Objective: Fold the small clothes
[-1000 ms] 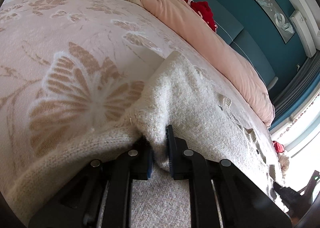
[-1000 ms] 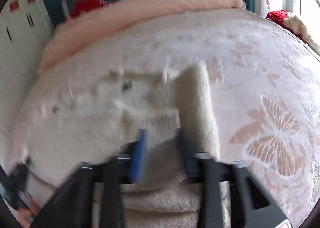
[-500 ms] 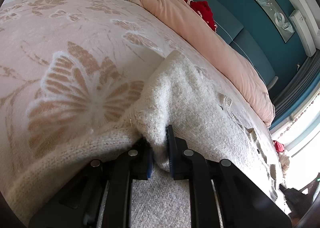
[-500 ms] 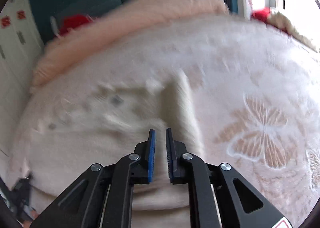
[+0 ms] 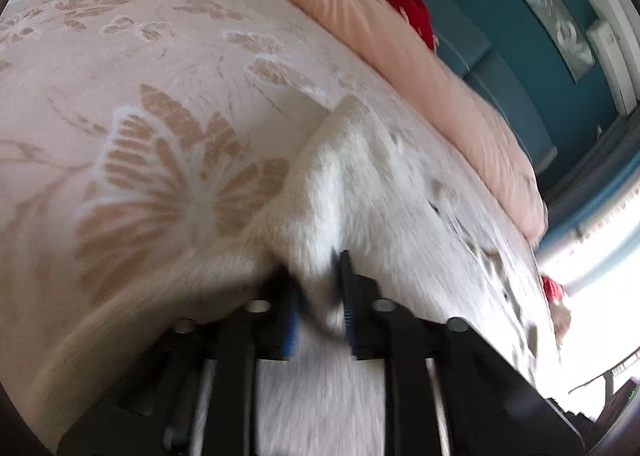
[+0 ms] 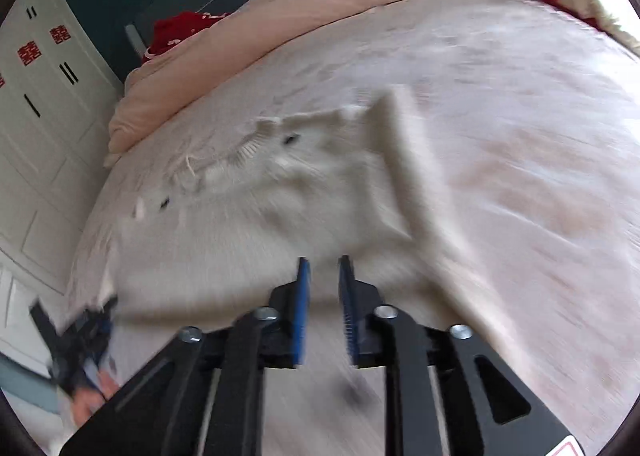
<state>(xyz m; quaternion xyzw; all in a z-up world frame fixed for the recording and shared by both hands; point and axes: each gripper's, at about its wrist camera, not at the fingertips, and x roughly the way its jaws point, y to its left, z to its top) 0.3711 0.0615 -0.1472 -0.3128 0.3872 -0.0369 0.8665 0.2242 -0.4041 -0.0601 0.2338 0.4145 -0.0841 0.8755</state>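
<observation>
A fluffy white sweater [image 5: 400, 195] lies spread on the pink butterfly bedspread [image 5: 160, 183]. My left gripper [image 5: 320, 296] sits at its near edge with a raised fold of the knit between the jaws. The jaws are opening and the fold stands loosely in the gap, with blue pad face showing. In the right wrist view the sweater [image 6: 260, 223] has one sleeve folded over the body. My right gripper [image 6: 324, 296] hovers above its near part, jaws opening, nothing between them. The left gripper [image 6: 80, 340] and a hand show blurred at the lower left.
A rolled pink duvet [image 5: 420, 67] lies along the head of the bed, with a red item [image 5: 412, 11] behind it by the teal headboard. White wardrobe doors [image 6: 40, 115] stand beside the bed. Bare bedspread [image 6: 520, 135] stretches right of the sweater.
The left jaws, tight on the sweater fold before, have spread apart. The right gripper let go of the sleeve, pulled back and up, closed narrow, then widened again.
</observation>
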